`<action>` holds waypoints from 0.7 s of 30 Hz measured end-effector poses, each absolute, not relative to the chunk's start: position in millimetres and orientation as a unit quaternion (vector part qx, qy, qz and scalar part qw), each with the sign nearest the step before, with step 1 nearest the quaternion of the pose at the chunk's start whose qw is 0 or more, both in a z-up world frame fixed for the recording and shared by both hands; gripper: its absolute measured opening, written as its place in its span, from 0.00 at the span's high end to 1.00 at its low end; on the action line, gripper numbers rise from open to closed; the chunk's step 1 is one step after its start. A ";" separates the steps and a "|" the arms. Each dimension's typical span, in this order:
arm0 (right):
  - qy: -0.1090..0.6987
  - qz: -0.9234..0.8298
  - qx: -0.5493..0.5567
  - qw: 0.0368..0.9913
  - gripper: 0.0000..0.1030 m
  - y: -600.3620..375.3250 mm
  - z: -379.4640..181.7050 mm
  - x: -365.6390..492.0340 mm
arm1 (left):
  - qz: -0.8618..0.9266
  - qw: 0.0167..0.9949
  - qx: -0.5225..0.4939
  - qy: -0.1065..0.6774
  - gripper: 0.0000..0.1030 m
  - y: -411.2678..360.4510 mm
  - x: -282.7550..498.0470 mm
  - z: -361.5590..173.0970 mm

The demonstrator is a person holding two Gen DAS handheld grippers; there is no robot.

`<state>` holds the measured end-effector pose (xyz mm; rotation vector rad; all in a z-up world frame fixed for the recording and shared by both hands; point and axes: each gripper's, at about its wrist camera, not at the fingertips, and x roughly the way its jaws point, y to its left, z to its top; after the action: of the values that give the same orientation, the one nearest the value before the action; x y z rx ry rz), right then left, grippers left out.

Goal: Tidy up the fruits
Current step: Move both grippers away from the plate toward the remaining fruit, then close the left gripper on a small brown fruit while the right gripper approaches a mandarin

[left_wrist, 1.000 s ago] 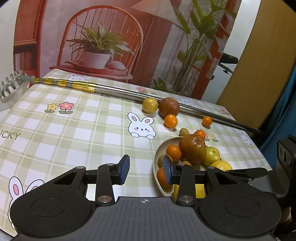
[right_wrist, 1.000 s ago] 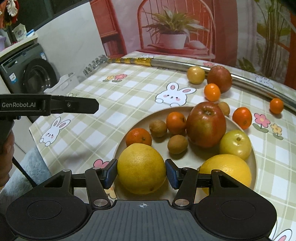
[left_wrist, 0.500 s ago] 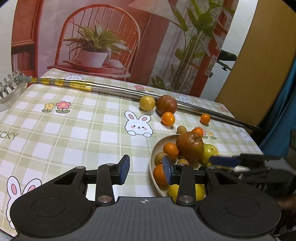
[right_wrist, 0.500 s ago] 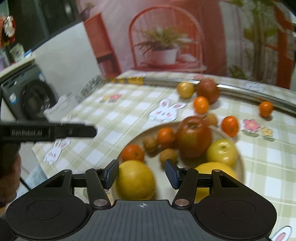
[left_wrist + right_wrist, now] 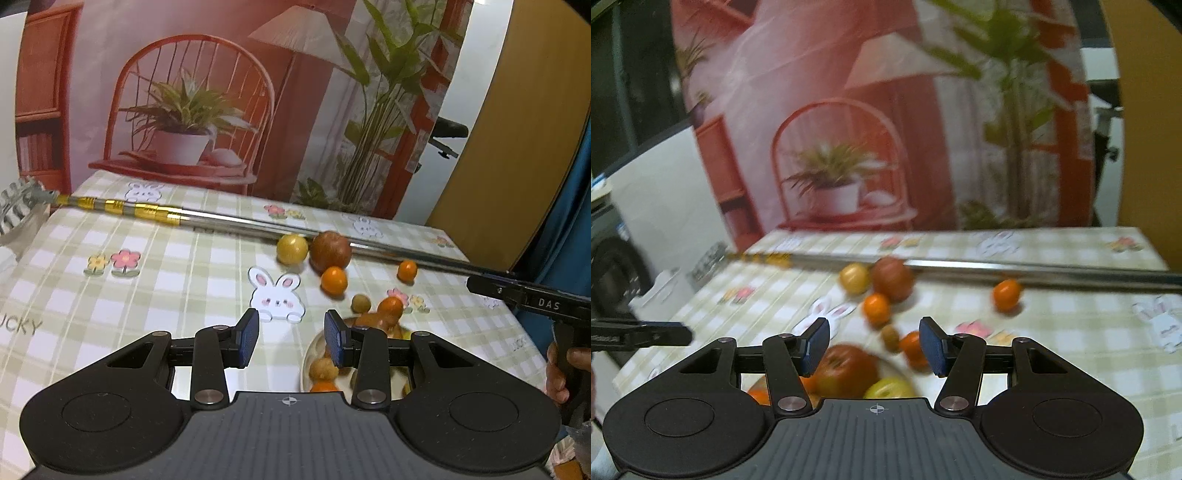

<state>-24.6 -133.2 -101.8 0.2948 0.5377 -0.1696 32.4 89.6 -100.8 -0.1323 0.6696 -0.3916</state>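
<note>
Both grippers empty, jaws parted: left gripper (image 5: 290,341) and right gripper (image 5: 874,345) raised over the plate (image 5: 308,356) end of the checked table (image 5: 147,295). Loose fruit beyond: red apple (image 5: 330,250), yellow fruit (image 5: 292,249), small oranges (image 5: 334,280). Apple judged heavy, firm, smooth-skinned; grip across widest girth. Oranges light, prone to rolling.

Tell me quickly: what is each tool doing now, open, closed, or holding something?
Left tool: open, holding nothing.
Right tool: open, holding nothing; fruit plate lies behind it.
</note>
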 end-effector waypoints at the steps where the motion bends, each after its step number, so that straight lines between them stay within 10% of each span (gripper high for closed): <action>1: 0.261 -0.090 0.145 0.950 0.50 -138.8 -100.5 -24.9 | -0.193 0.924 -0.065 0.325 0.60 88.6 34.6 -98.3; 21: 0.261 -0.155 0.146 0.942 0.54 -210.9 -119.7 -23.1 | -0.252 0.863 -0.057 0.434 0.61 -11.1 133.9 -133.0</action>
<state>-23.1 -210.9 -119.7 0.2985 0.5317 -0.3165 133.9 -11.1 -133.0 -0.1199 0.9110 -0.5280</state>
